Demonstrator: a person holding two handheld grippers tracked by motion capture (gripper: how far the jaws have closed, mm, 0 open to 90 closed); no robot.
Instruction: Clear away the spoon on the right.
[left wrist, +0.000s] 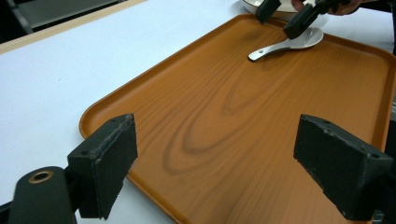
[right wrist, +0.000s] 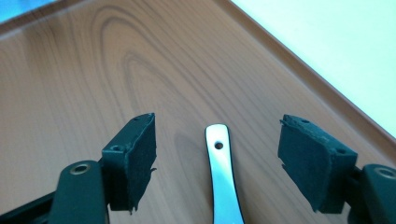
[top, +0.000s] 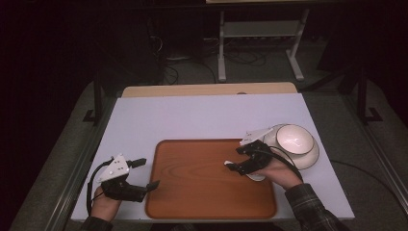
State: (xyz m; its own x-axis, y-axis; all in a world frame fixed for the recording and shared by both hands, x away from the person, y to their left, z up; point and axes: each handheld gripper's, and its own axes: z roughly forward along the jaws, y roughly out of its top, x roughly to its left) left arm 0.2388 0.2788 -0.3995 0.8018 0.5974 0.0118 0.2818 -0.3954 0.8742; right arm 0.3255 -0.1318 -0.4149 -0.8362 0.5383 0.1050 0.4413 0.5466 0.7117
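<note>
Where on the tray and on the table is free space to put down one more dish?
The wooden tray is bare from its left rim to the white spoon near its right rim. The white table is bare behind the tray and at its left. It is crowded at the right, where the right hand-held gripper stands open over the spoon, beside the bowl on its plate.
</note>
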